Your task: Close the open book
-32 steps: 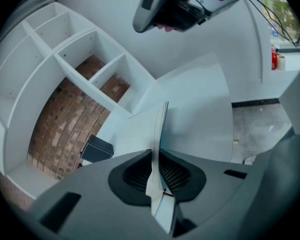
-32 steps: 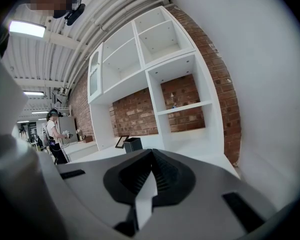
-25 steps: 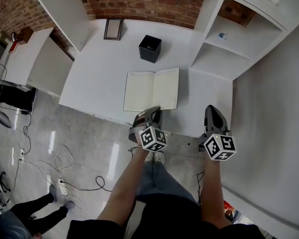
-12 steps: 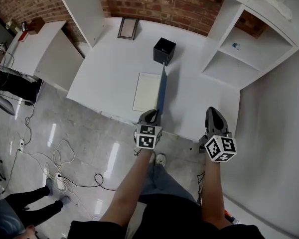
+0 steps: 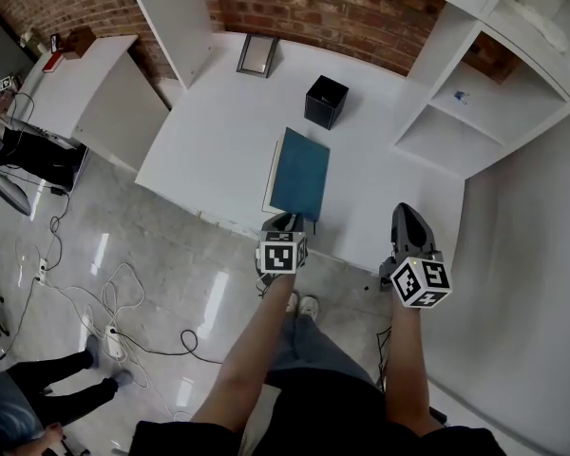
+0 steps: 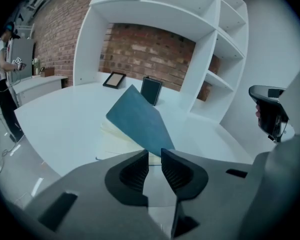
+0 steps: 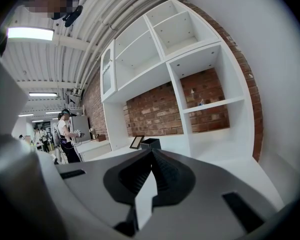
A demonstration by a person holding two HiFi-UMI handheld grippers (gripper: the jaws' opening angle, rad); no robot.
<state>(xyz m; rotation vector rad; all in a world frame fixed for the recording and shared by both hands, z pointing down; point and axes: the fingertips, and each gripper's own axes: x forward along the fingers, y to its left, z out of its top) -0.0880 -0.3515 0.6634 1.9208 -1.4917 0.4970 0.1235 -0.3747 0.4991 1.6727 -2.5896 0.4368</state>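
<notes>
The book (image 5: 301,173) lies on the white table (image 5: 214,131) with its teal cover up, nearly closed. In the left gripper view the cover (image 6: 137,121) still slants above the cream pages (image 6: 112,139). Its near corner reaches the tips of my left gripper (image 6: 155,156). The jaws are opening, with a narrow gap, and the pads do not press on the cover. In the head view my left gripper (image 5: 287,222) is at the book's near edge. My right gripper (image 5: 406,218) hovers at the table's near right edge, shut and empty.
A black box (image 5: 326,102) stands behind the book and a picture frame (image 5: 256,55) leans by the brick wall. White shelves (image 5: 475,103) rise on the right. Cables and another person's legs (image 5: 38,392) are on the floor at left.
The book lay open a second ago. The left gripper swung the right cover up and over to the left, so the teal cover now rests almost down. The right gripper barely shifted.
</notes>
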